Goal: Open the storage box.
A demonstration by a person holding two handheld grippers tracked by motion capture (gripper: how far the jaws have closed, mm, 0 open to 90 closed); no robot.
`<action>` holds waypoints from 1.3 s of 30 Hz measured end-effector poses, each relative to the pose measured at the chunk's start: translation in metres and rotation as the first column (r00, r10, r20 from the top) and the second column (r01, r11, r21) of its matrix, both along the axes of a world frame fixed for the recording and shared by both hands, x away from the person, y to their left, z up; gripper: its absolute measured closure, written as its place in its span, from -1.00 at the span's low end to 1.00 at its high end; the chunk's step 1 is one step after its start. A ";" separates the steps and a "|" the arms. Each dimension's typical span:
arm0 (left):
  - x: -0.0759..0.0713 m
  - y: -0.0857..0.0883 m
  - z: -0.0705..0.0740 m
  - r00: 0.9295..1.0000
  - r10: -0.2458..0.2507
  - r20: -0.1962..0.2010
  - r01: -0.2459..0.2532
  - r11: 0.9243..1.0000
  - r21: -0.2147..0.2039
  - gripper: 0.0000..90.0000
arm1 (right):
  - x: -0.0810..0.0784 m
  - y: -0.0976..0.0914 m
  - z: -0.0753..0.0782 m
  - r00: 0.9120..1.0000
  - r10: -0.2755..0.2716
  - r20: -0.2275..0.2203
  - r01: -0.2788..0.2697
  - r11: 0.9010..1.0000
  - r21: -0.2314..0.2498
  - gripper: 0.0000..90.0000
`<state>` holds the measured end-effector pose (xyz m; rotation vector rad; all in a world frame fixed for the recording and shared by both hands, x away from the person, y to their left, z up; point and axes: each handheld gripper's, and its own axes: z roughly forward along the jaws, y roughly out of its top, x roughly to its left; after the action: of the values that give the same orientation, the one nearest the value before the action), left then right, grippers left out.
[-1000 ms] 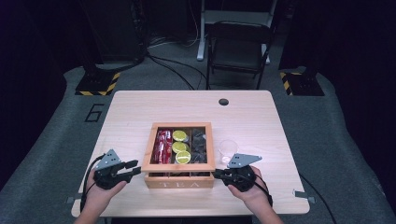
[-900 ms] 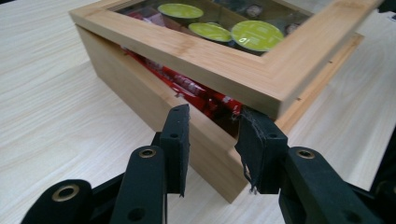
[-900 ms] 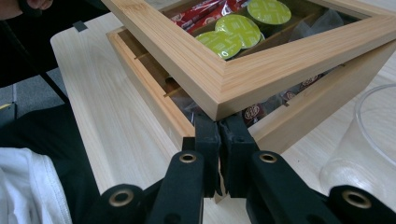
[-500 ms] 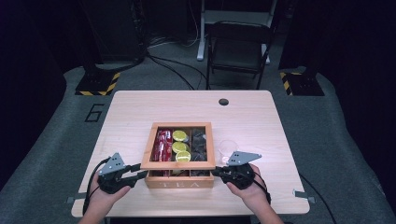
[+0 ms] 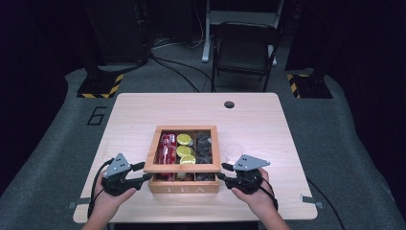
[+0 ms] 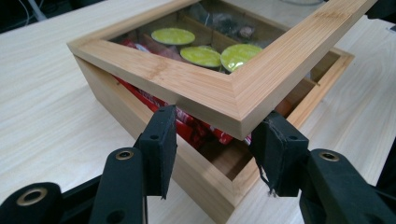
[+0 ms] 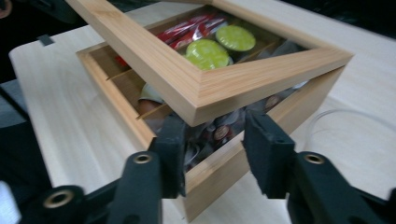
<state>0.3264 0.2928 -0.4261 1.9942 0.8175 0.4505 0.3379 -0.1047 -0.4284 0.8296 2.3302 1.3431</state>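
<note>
a wooden tea box (image 5: 184, 184) sits near the front edge of the light worktop (image 5: 268, 120), its glass-paned lid (image 5: 183, 167) lifted at the front so a gap shows between lid and box. through the pane, in the high view, red packets (image 5: 166, 147) fill the left compartment, three lime-green capsules (image 5: 184, 149) the middle one and dark capsules (image 5: 204, 147) the right one. a clear glass cup (image 5: 233, 152) stands just beside the box's right wall.

the left gripper (image 5: 143, 173) is at the box's front left corner and the right gripper (image 5: 222, 171) at its front right corner, each in a hand coming in from the bottom. in the left gripper view, the fingers (image 6: 161, 142) stand partly apart on either side of the raised lid corner (image 6: 236, 105), just below it; the jaws have just been opening, and i cannot tell whether the pads touch the wood. in the right gripper view, the fingers (image 7: 267, 151) likewise flank the other lid corner (image 7: 205, 100), partly spread, having just been opening, with the corner above the gap and no clear pressing on it.

behind the worktop stands a dark chair (image 5: 246, 52) on the grey floor (image 5: 57, 143).
</note>
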 end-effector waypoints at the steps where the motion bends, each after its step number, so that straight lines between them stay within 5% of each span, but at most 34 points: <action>1: 0.001 0.000 0.002 1.000 -0.001 0.004 0.001 1.000 0.002 0.13 | 0.000 0.001 0.002 1.000 -0.009 0.007 0.009 1.000 0.003 0.22; 10: 0.007 0.000 0.019 1.000 0.005 0.008 -0.005 1.000 -0.011 0.10 | 0.000 0.011 0.022 0.997 -0.017 0.074 0.019 0.999 -0.027 0.12; 23: 0.025 -0.002 0.048 0.999 0.018 0.035 -0.018 1.000 -0.018 0.10 | 0.018 0.009 0.046 0.998 -0.045 0.042 0.043 0.997 0.061 0.17; 27: 0.035 -0.001 0.058 0.999 0.029 0.028 -0.028 0.998 -0.049 0.11 | 0.026 0.009 0.057 0.998 -0.059 0.036 0.056 0.995 0.080 0.18; 33: 0.046 -0.004 0.074 0.998 0.052 0.035 -0.051 0.998 -0.021 0.15 | 0.038 0.013 0.073 0.996 -0.073 0.051 0.070 0.995 0.065 0.18; 39: 0.052 -0.004 0.078 0.997 0.068 0.025 -0.067 0.996 -0.059 0.14 | 0.047 0.016 0.079 0.994 -0.084 0.071 0.080 0.995 0.060 0.17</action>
<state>0.3789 0.2890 -0.3483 1.9073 0.8735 0.4860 0.3845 -0.0891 -0.3491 0.8686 2.1875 1.3869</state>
